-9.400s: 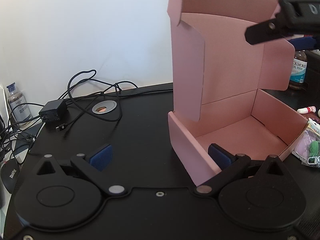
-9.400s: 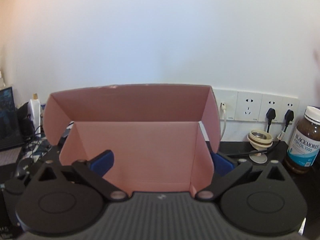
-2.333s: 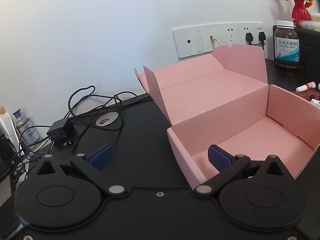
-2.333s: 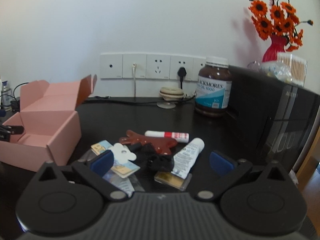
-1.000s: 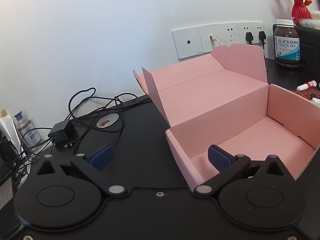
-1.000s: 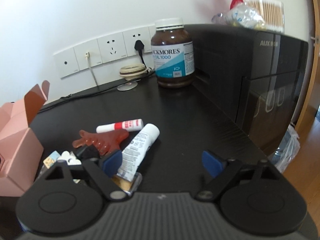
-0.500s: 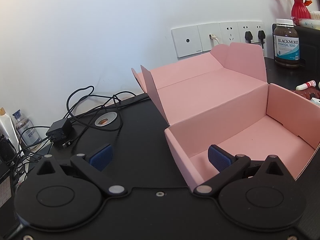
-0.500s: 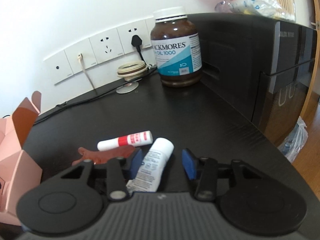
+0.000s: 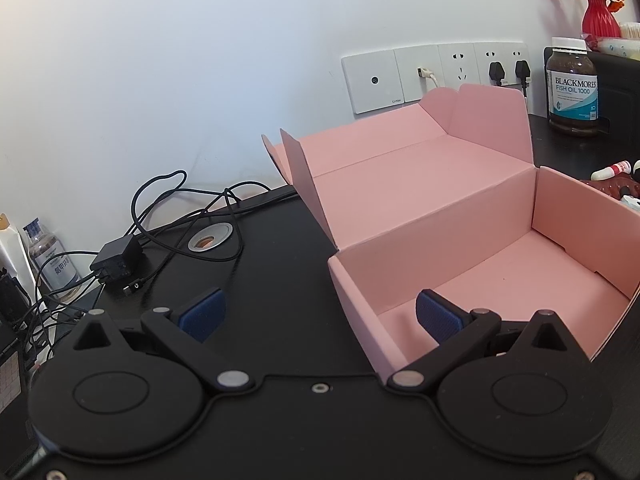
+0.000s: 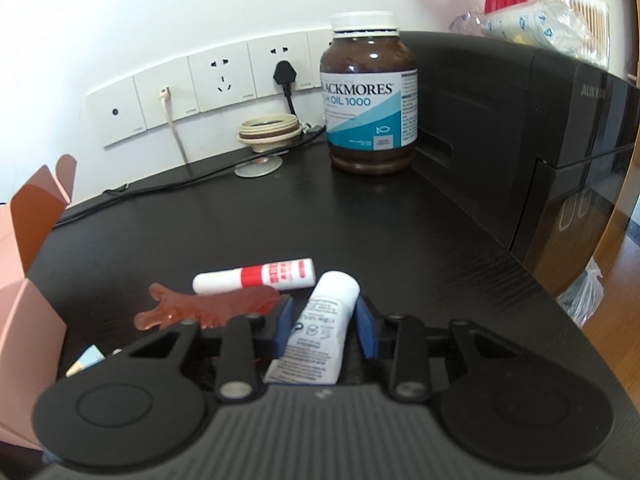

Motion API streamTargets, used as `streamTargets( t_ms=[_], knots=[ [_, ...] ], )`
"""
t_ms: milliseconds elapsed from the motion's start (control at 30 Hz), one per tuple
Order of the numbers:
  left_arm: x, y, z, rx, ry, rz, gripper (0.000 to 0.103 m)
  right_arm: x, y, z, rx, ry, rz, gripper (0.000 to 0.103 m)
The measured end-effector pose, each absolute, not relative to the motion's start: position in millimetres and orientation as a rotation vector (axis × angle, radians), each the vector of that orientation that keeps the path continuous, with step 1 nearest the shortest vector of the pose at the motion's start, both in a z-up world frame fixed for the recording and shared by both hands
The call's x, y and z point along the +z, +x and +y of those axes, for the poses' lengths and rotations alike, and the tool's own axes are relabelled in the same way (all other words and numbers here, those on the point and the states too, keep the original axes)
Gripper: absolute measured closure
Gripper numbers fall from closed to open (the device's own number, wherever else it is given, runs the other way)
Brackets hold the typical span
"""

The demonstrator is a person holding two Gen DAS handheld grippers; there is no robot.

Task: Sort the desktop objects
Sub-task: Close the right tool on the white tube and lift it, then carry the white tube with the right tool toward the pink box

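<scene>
Your right gripper (image 10: 325,330) has just been closing and now pinches the soft, light white plastic squeeze tube (image 10: 320,330) mid-body on the black desk (image 10: 360,224), so go gentle, while the left gripper (image 9: 318,314) gapes wide across the empty pink cardboard box's (image 9: 460,216) near wall.

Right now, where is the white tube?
In the right wrist view, the white tube lies low at centre between the right gripper's blue pads, beside the red-and-white stick.

My left gripper (image 9: 319,312) and right gripper (image 10: 326,326) are matte black, with blue ribbed pads, round housings and silver pivot screws.
</scene>
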State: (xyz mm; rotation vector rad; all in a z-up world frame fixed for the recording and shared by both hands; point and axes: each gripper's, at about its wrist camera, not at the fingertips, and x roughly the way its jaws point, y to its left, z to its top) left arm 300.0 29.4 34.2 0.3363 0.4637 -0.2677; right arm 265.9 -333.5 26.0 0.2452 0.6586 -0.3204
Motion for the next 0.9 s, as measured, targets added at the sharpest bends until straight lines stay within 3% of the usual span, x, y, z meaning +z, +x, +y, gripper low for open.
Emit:
streamTargets(
  t_ms=[100, 900],
  knots=[
    [34.4, 299.6, 29.1, -0.265, 0.338, 0.461, 0.000, 26.0, 267.9, -334.3, -0.334, 0.247, 0.655, 0.076],
    [35.1, 300.4, 29.8, -0.265, 0.337, 0.463, 0.000, 41.5, 257.3, -323.8, -0.385, 0.202, 0.547, 0.077]
  ],
)
